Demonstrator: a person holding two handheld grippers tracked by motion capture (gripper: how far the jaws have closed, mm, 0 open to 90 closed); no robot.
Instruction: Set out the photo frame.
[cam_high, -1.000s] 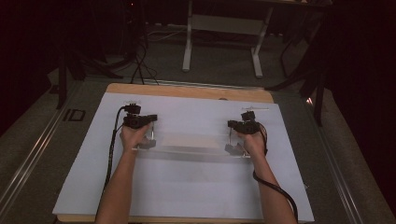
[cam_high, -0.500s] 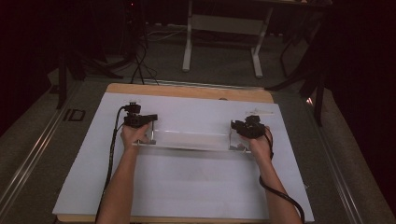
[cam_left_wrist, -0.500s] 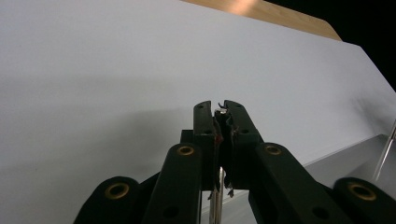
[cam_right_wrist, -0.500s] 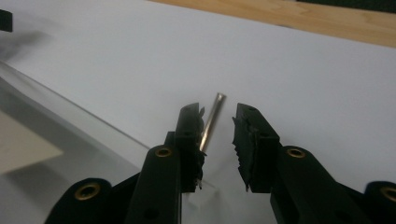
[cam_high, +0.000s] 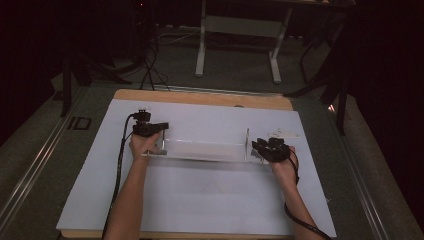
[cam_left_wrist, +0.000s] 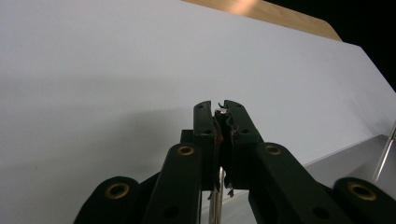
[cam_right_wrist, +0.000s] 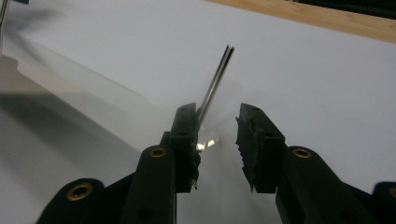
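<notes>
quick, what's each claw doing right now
left claw: shut on the metal upright of the clear acrylic rack.
right claw: open, jaws just been opening, off the right upright.

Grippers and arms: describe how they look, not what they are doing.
Both are black. The left gripper has flat bars with brass-ringed pivot holes, ending in two blocky fingers with ragged pads. The right gripper is built the same way. A black cable trails from the left one along the forearm; another cable trails from the right. Both forearms are bare, with no sleeves.
</notes>
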